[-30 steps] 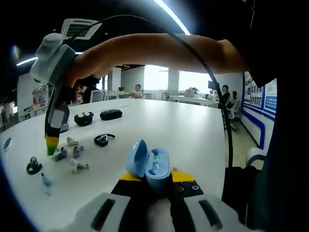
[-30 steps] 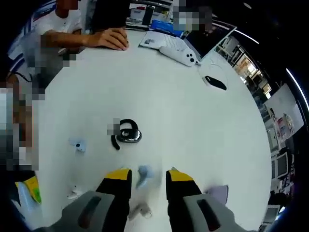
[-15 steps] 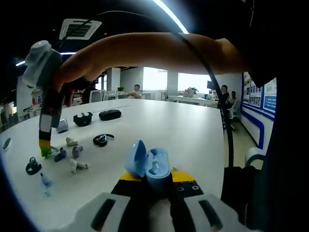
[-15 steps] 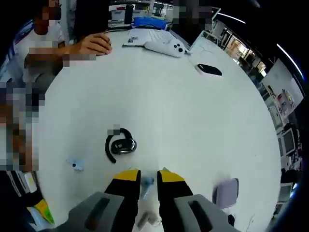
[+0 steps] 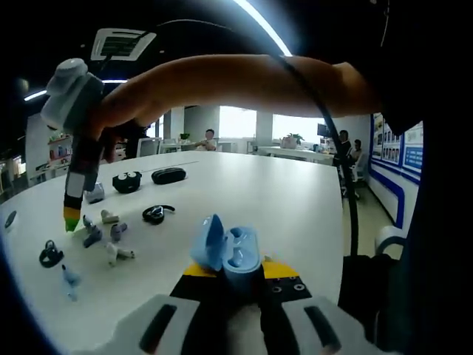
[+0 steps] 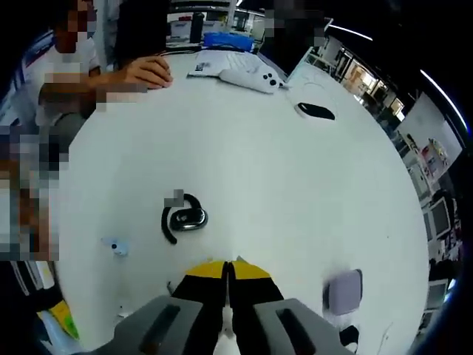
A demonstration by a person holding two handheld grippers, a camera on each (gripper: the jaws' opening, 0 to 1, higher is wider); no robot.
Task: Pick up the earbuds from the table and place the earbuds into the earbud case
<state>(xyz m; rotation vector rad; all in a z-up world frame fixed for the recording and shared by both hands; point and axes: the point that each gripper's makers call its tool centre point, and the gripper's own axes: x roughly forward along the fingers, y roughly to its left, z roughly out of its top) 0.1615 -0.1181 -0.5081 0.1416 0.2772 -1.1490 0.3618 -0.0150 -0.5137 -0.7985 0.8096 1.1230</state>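
The white table [image 6: 295, 192] carries everything. The left gripper [image 5: 238, 275] is clamped on the light blue earbud case [image 5: 228, 251], which stands lid-open between its jaws, cavities facing up.

The right gripper [image 6: 228, 268] has its jaws brought together with almost no gap; whether a light blue earbud sits between them cannot be told, since the tips hide that spot. From the left gripper view, the right gripper [image 5: 72, 220] hangs tip-down over the earbud cluster, far left of the case.

Step in hand, by judgement: lift the earbud. Raise straight up, confirm the bud is pinched, and keep the case level and motionless.

A black ear-hook earbud [image 6: 182, 220] lies just ahead and left of the right jaws; a small blue earbud [image 6: 114, 248] lies further left. Loose grey earbuds [image 5: 96, 233] lie near the right gripper's tips.
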